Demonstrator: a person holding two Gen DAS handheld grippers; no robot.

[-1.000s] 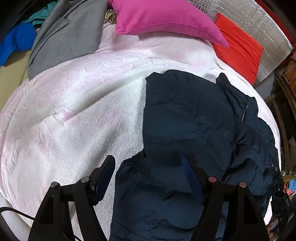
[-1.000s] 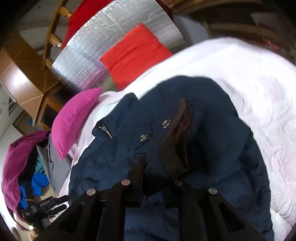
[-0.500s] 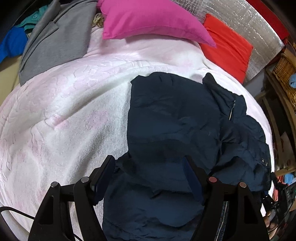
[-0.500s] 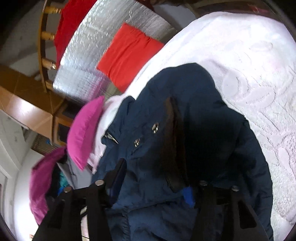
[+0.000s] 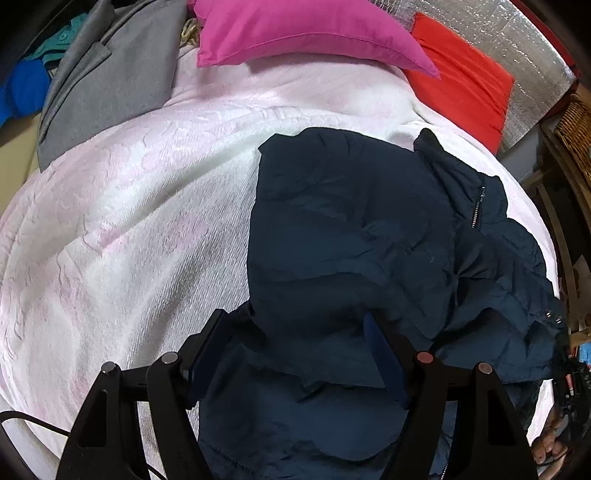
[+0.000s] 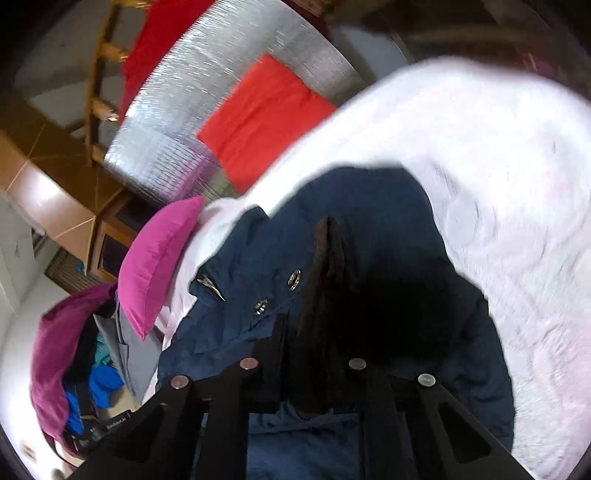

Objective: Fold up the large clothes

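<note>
A dark navy padded jacket (image 5: pixel 351 229) lies crumpled on the right half of a white and pink blanket (image 5: pixel 129 221). My left gripper (image 5: pixel 293 321) hangs open over its lower part, with bunched fabric between the wide jaws and no grip that shows. In the right wrist view the jacket (image 6: pixel 388 221) shows two metal snaps (image 6: pixel 294 277) and a dark brown collar flap (image 6: pixel 325 266). The jaws of my right gripper (image 6: pixel 314 339) are closing, and the pads pinch the lower end of that flap.
A magenta pillow (image 5: pixel 295 29) and a red pillow (image 5: pixel 461 85) lie at the bed's far end against a silver foil mat (image 5: pixel 517 37). A grey garment (image 5: pixel 110 81) and blue clothes lie at the far left. A wicker basket (image 5: pixel 576 136) stands to the right.
My right gripper opened wide over the brown flap, then closed on it again. My left gripper slid a little over the jacket and stayed open.
</note>
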